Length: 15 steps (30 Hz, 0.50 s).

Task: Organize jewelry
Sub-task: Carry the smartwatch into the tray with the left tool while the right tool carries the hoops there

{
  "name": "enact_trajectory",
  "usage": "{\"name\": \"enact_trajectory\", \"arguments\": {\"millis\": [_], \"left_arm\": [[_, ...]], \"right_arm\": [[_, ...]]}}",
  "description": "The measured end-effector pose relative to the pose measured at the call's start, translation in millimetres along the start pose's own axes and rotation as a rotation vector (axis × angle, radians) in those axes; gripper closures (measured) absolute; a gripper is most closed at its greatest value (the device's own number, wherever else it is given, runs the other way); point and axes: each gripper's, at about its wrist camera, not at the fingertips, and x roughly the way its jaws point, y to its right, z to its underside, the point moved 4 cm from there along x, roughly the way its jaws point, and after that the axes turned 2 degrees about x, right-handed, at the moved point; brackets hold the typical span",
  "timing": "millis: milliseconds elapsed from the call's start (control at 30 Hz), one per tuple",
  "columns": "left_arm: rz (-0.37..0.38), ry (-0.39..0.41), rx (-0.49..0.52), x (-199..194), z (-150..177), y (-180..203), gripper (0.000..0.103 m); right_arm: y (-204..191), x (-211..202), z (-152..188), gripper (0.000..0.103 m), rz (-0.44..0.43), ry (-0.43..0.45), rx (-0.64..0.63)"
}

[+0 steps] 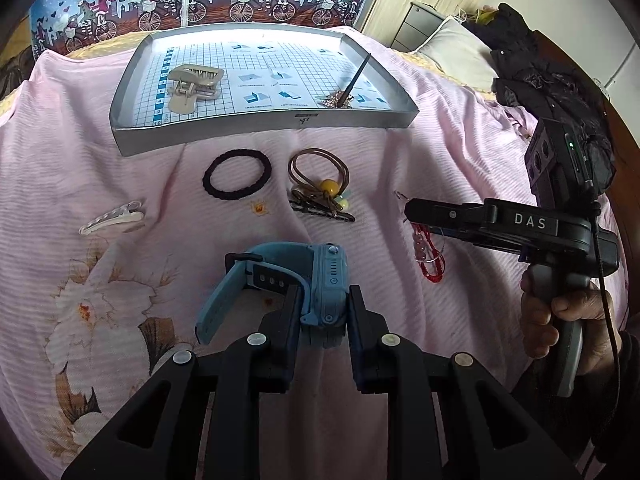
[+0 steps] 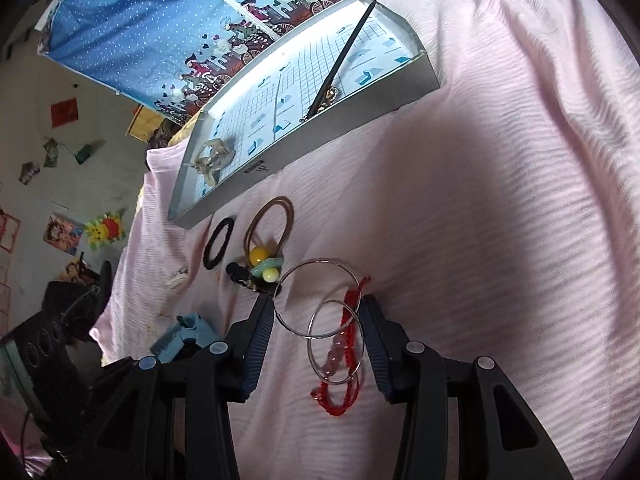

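A blue watch (image 1: 326, 280) with a rubber strap sits between the fingers of my left gripper (image 1: 325, 298), which is shut on its case just above the pink bedspread. My right gripper (image 2: 316, 312) stands open over two silver hoops (image 2: 320, 300) and a red beaded bracelet (image 2: 344, 360), with one finger on each side of them. In the left wrist view the right gripper (image 1: 414, 208) reaches in from the right above the red bracelet (image 1: 430, 258). A silver tray (image 1: 260, 130) lined with grid paper holds a beige claw clip (image 1: 194, 84) and a dark hair stick (image 1: 356, 76).
On the bedspread in front of the tray lie a black hair tie (image 1: 238, 174), a brown hair tie with a yellow bead (image 1: 320, 178), a black clip (image 1: 324, 210) and a white clip (image 1: 112, 216). A hand (image 1: 560, 320) holds the right gripper. Dark clothes (image 1: 540, 72) are piled at the right.
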Motion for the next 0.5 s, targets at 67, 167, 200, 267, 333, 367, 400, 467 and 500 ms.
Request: {"name": "enact_trajectory", "arguments": {"millis": [67, 167, 200, 267, 333, 367, 400, 467, 500], "left_arm": [[0.000, 0.000, 0.001, 0, 0, 0, 0.085], [-0.001, -0.001, 0.002, 0, 0, 0, 0.085], [-0.001, -0.001, 0.002, 0, -1, 1, 0.085], [0.000, -0.001, 0.000, 0, 0, 0, 0.085], [0.001, 0.001, -0.002, 0, -1, 0, 0.085], [0.002, 0.004, -0.003, 0, -1, 0, 0.085], [0.006, 0.009, -0.004, -1, -1, 0, 0.085], [0.016, 0.017, -0.006, -3, -1, 1, 0.085], [0.021, 0.021, -0.005, -3, -2, 2, 0.085]], "right_arm": [[0, 1, -3, 0.061, -0.001, -0.001, 0.002], [2, -2, -4, 0.061, -0.003, 0.008, 0.014], [3, -4, -4, 0.061, -0.010, 0.014, 0.022], [4, -9, -6, 0.061, -0.024, 0.029, 0.035], [6, -14, -8, 0.061, -0.040, 0.056, 0.048], [6, -17, -9, 0.061, -0.046, 0.070, 0.053], [6, -21, -11, 0.061, -0.055, 0.086, 0.057], [5, -26, -13, 0.061, -0.067, 0.113, 0.063], [5, -28, -14, 0.061, -0.074, 0.126, 0.065]]}}
